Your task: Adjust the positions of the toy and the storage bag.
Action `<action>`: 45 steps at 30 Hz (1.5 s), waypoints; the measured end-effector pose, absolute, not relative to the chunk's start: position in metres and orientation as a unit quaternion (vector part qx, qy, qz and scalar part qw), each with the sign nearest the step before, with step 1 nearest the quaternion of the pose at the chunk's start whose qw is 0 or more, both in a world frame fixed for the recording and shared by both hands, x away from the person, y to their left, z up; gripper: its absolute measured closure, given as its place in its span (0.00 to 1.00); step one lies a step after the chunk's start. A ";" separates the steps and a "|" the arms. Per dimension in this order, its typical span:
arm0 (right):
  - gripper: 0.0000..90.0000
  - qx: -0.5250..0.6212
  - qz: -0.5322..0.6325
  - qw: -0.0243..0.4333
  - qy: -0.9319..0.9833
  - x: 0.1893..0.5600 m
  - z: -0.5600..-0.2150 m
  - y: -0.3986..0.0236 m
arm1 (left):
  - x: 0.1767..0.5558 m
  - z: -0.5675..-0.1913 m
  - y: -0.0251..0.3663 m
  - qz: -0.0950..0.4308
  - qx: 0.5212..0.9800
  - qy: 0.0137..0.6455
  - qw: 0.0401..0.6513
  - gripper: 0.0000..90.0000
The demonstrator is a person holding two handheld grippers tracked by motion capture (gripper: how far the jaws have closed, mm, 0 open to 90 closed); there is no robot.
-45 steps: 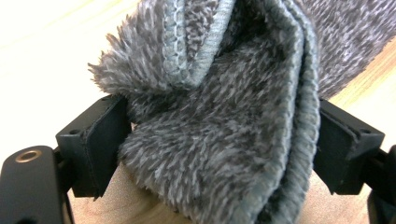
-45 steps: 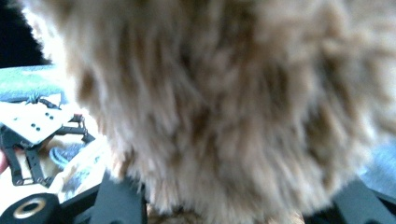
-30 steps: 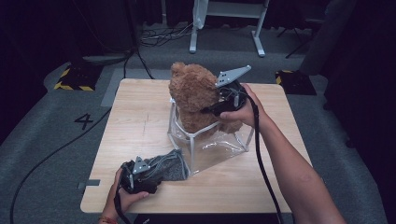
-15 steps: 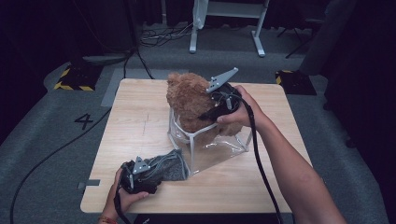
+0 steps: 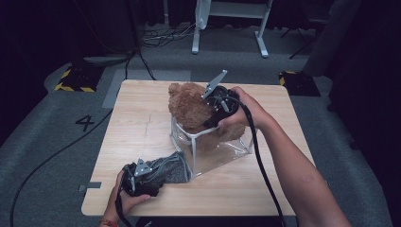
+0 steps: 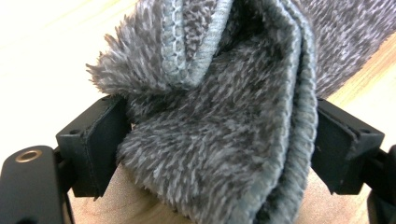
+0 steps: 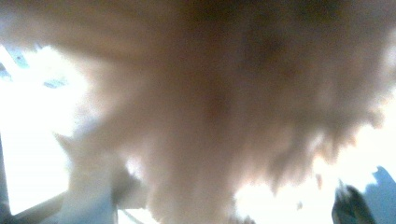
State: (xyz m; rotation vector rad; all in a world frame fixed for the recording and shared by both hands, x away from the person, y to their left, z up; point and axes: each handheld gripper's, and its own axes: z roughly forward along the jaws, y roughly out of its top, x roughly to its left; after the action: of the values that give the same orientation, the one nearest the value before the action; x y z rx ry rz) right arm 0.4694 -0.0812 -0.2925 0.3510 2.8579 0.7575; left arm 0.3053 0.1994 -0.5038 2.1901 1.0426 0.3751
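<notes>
Packing now: we are pushing a fluffy brown plush teddy bear (image 5: 189,106) down into a clear plastic box-shaped bag with white edge piping (image 5: 222,150) that stands near the middle of the table.
Bear's place: its lower half sits inside the bag's open top while the head and upper body rise above the rim, tilted toward the far left.
Right gripper (image 5: 215,113): we press it against the bear's near side from above. Its jaws have just been opening, and blurred brown fur crowds the right gripper view, so we cannot tell whether the pads press on the plush; we judge the toy is being let go to settle.
Left gripper (image 5: 158,174): its jaws are clamped on a grey fleecy knitted cloth (image 6: 224,121), bunched and folded between the pads.
Why the cloth is held: it lies touching the bag's near left corner, and we judge this grip steadies things there during the stuffing.
Support: a light wooden square table (image 5: 137,118) on grey carpet.
</notes>
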 end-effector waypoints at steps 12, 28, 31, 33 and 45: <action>0.35 0.118 0.217 0.072 0.966 0.472 -0.303 -0.083 | 0.305 -0.504 0.200 0.139 0.840 0.401 0.338 0.16; 0.27 0.143 0.232 0.053 0.961 0.475 -0.305 -0.098 | 0.305 -0.504 0.199 0.143 0.840 0.400 0.338 0.16; 0.27 0.144 0.256 0.051 0.954 0.473 -0.301 -0.106 | 0.305 -0.504 0.199 0.142 0.840 0.400 0.338 0.16; 0.27 0.146 0.270 0.053 0.950 0.472 -0.298 -0.110 | 0.305 -0.504 0.199 0.142 0.840 0.400 0.338 0.16; 0.37 0.140 0.297 0.060 0.943 0.468 -0.300 -0.115 | 0.305 -0.504 0.199 0.142 0.841 0.399 0.336 0.16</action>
State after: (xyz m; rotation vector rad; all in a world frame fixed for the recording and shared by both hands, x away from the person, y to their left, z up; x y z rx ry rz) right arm 0.4682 -0.1148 -0.3002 0.4238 2.8538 0.9004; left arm 0.3047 0.1993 -0.5037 2.1940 1.0392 0.3707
